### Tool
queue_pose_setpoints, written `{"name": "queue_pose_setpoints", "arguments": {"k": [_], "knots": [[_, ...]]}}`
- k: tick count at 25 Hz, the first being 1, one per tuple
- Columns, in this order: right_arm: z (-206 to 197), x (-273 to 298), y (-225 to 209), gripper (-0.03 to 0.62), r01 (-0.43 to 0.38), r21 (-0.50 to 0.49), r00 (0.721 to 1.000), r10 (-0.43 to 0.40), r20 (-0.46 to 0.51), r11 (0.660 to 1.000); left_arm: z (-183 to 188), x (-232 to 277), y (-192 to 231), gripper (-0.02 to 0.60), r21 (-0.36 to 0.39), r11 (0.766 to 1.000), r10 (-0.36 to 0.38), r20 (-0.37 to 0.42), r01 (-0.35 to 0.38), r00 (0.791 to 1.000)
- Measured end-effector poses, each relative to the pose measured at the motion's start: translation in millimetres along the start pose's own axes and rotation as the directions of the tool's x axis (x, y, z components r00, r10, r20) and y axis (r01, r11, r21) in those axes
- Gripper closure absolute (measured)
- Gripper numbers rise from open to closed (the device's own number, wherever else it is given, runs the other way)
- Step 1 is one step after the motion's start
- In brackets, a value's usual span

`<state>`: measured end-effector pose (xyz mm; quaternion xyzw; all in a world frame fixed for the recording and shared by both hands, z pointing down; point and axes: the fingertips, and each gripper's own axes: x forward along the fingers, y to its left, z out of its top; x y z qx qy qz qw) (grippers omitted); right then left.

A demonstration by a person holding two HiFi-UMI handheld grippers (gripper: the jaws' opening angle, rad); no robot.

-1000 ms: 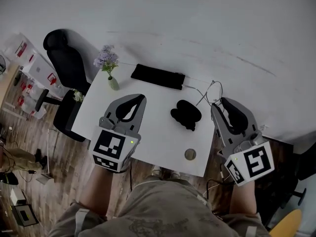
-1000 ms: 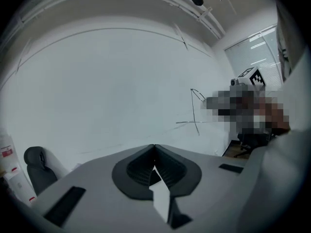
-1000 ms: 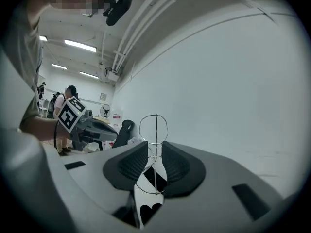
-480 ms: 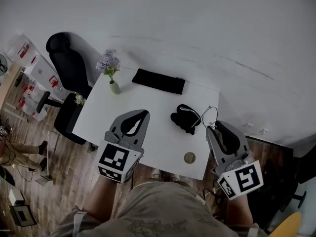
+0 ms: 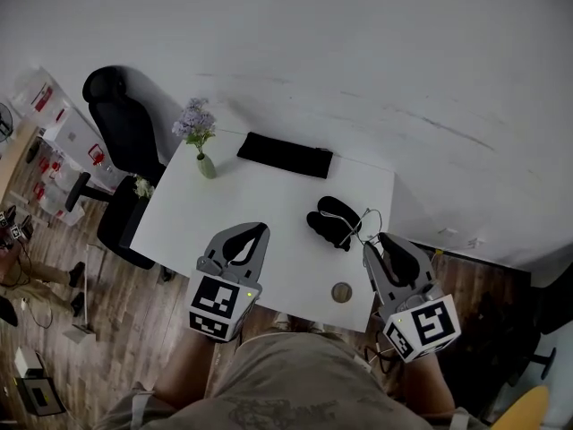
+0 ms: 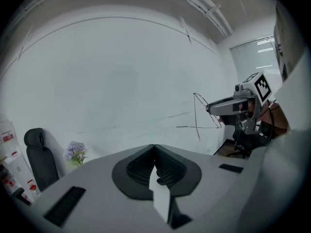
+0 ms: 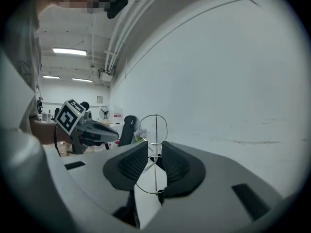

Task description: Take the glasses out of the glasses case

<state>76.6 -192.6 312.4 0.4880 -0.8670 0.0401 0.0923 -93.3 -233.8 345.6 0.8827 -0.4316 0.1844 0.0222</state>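
Where the white desk [image 5: 269, 195] ends at its right near corner: right tool [image 5: 378, 240], jaws clamped on wire-framed glasses [image 5: 368, 219], which are lifted clear of the desk. One round lens rim stands above the jaw tips.
Glasses case [image 5: 333, 220]: black, lying open on the desk, just left of the glasses.
Left tool [image 5: 259, 230]: near edge, left of the case, jaws together with nothing between them.
Far edge: flat black oblong item [image 5: 285, 155]; small vase of lilac flowers [image 5: 199, 133] at the far left corner.
Near edge: small round disc [image 5: 341, 291].
Floor, left of the desk: black office chair [image 5: 121, 133].
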Motion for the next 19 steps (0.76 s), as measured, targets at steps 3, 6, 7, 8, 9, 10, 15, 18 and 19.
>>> {"name": "queue_pose_setpoints", "arguments": {"k": [3, 6, 7, 8, 9, 10, 15, 18, 19], "knots": [[-1, 2, -4, 0.487, -0.001, 0.001, 1.000, 0.001, -0.006, 1.000, -4, 2, 1, 0.565, -0.014, 1.000, 0.004, -0.011, -0.004, 1.000], [0, 4, -7, 0.487, -0.002, -0.003, 1.000, 0.002, -0.010, 1.000, -4, 4, 3, 0.565, -0.010, 1.000, 0.004, -0.011, -0.004, 1.000], [0, 5, -7, 0.487, -0.003, -0.003, 1.000, 0.003, -0.011, 1.000, -5, 5, 3, 0.565, -0.008, 1.000, 0.007, -0.010, -0.007, 1.000], [0, 5, -7, 0.487, -0.004, -0.004, 1.000, 0.004, -0.012, 1.000, -6, 5, 4, 0.565, -0.007, 1.000, 0.010, -0.010, -0.010, 1.000], [0, 6, -7, 0.487, -0.005, -0.005, 1.000, 0.005, -0.013, 1.000, -6, 6, 4, 0.565, -0.007, 1.000, 0.011, -0.009, -0.011, 1.000], [0, 6, -8, 0.487, -0.006, -0.006, 1.000, 0.006, -0.013, 1.000, -6, 7, 3, 0.565, -0.008, 1.000, 0.010, -0.008, -0.010, 1.000], [1, 5, -11, 0.487, -0.010, -0.012, 1.000, 0.010, -0.017, 1.000, 0, 9, -1, 0.565, -0.010, 1.000, 0.001, -0.006, -0.001, 1.000], [1, 6, -13, 0.487, -0.011, -0.014, 1.000, 0.010, -0.019, 1.000, 2, 10, 0, 0.565, -0.017, 1.000, 0.008, 0.006, -0.008, 1.000], [1, 6, -14, 0.487, -0.011, -0.015, 1.000, 0.011, -0.021, 1.000, 4, 10, 0, 0.565, -0.021, 1.000, 0.009, 0.009, -0.009, 1.000]]}}
